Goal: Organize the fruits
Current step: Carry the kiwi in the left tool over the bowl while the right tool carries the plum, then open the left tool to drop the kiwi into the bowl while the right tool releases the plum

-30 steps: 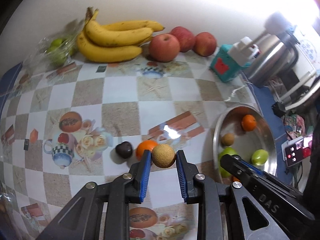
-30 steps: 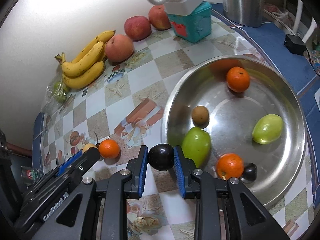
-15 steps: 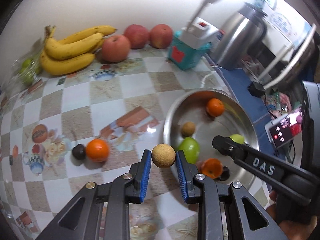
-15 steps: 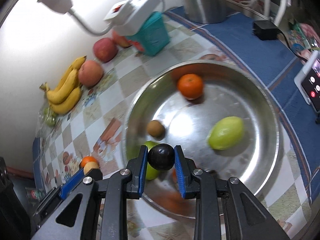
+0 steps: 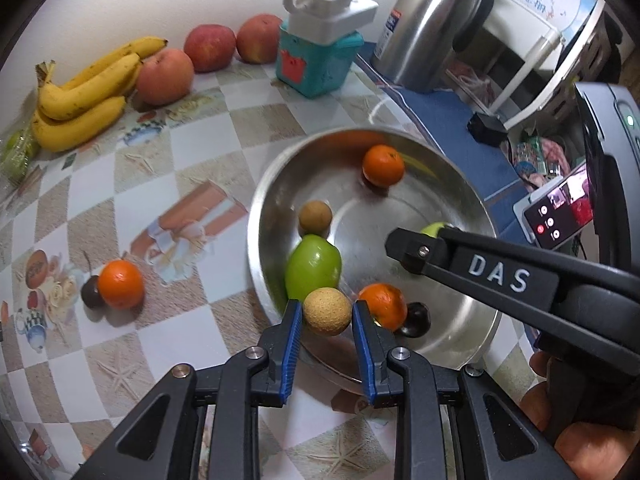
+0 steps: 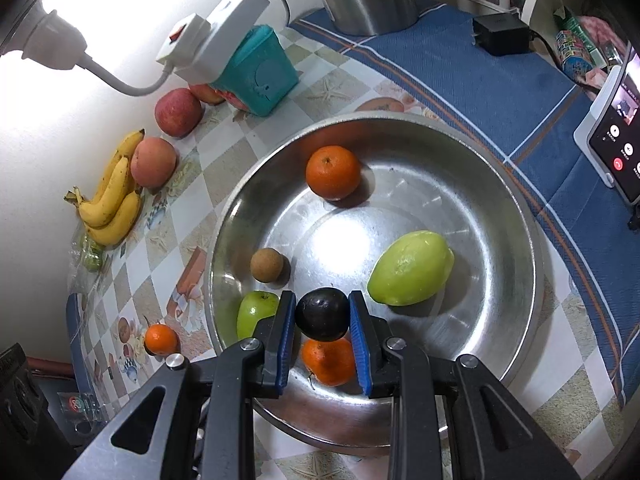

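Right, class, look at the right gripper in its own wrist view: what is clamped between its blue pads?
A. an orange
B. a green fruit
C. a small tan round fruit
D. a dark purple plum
D: the right gripper is shut on the dark plum, held over the metal bowl; the tan round fruit sits in the left gripper instead.

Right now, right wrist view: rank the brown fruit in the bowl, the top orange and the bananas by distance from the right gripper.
1. Brown fruit, bowl's left side, just beyond the right gripper.
2. Top orange, bowl's far side.
3. Bananas, by the wall, far left.
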{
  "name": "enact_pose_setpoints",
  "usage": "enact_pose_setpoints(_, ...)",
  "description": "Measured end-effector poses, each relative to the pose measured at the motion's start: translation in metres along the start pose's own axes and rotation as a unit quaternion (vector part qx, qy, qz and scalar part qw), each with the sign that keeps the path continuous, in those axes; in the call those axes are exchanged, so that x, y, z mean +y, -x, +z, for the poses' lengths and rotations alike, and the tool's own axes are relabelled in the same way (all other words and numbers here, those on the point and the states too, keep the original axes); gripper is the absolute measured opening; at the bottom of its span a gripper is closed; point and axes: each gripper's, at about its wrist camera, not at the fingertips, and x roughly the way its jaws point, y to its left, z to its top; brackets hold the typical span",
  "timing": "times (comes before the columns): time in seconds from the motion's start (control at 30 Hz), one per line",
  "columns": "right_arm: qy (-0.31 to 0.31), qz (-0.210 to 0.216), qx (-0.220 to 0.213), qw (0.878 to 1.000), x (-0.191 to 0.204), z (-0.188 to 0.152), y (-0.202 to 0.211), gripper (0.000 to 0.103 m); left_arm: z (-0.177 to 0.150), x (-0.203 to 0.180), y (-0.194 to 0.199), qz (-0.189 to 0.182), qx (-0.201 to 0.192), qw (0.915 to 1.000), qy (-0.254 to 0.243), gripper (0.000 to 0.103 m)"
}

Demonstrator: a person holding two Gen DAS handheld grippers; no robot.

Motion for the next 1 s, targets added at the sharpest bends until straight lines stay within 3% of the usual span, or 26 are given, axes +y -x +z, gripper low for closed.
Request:
enact_pose_setpoints(0.57, -0.004, -0.017, 0.018, 1.0, -0.005, -0.001, -0.01, 0.031, -0.004, -0.004, -0.009, -0.002, 0.015, 0.9999, -0.004, 0.029)
enact_pose_setpoints(0.73, -0.001, -0.018, 0.014, 1.0, -0.002, -0.001, -0.007, 0.034, -0.004, -0.005, -0.006, -0.003, 0.012, 0.9999, -0.004, 0.034)
enact_pose_setpoints(1.0, 0.001, -0.017, 0.004, 1.0, -0.001, 0.0, -0.001, 0.034, 0.0, 0.007, 0.001, 0.005, 0.007, 0.9999, 0.013, 0.035)
